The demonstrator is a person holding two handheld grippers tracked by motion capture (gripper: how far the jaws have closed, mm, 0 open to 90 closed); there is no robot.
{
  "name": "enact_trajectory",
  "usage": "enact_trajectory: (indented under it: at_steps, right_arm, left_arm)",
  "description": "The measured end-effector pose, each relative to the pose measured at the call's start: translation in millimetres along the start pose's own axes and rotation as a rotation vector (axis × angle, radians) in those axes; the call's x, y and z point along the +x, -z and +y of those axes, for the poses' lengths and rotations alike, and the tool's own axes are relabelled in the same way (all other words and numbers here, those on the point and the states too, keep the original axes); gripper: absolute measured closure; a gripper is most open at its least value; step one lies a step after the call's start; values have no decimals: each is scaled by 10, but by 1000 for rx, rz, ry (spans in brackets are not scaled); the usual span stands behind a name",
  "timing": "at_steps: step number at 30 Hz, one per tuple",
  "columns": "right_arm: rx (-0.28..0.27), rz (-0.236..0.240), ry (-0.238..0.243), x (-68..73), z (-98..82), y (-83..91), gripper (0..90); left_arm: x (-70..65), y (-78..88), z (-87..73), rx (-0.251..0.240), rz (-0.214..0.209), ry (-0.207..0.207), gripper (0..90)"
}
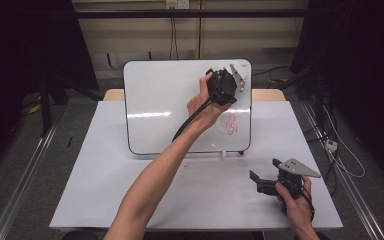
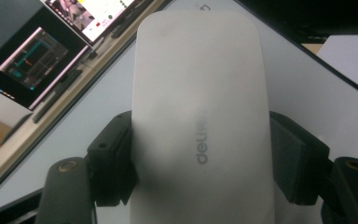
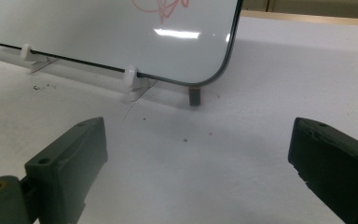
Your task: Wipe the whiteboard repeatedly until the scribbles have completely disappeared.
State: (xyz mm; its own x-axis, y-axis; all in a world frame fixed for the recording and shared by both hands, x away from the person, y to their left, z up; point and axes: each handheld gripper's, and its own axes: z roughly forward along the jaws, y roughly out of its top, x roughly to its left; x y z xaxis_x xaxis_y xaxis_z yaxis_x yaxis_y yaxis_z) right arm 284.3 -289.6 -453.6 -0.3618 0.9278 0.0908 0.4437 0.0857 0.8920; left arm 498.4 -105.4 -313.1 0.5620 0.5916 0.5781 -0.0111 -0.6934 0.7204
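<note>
While the left hand-held gripper (image 1: 228, 83) clamps a white eraser (image 2: 200, 116), the right hand-held gripper (image 1: 258, 181) gapes empty.

Desk (image 1: 105, 195): white matte top, rectangular; a strip of light wooden tabletop (image 1: 269, 94) shows past its far edge. Floor (image 1: 20, 165): grey, carpet-like. Metal rails (image 1: 25, 175) run along the floor on both sides of the desk. Back wall (image 1: 140, 37): beige panels, with a pale socket plate (image 1: 176, 4) at the top edge and thin cables (image 1: 172, 35) hanging straight down from it. Dark curtains (image 1: 25, 45) close off the left and right sides. Loose cables and a white plug (image 1: 331, 145) lie on the floor at right. Light: overhead, one bright streak of glare. In the left gripper view, lit monitor screens (image 2: 32, 63) stand on a wooden surface.
</note>
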Motion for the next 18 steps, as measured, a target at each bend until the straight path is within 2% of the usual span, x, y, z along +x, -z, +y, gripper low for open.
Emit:
enact_trajectory:
  at_steps: [1,6,18]
  right_arm:
    - [-2,2,-1,2,0,2,46]
    - [1,0,0,10,-1,4,46]
    - [3,-1,9,19,-5,-2,46]
  left_arm:
    - [7,3,-11,-1,-10,5,311]
    - [-73,18,-87,-2,-13,-40,312]
    - [-240,86,-247,-15,-31,-70,312]
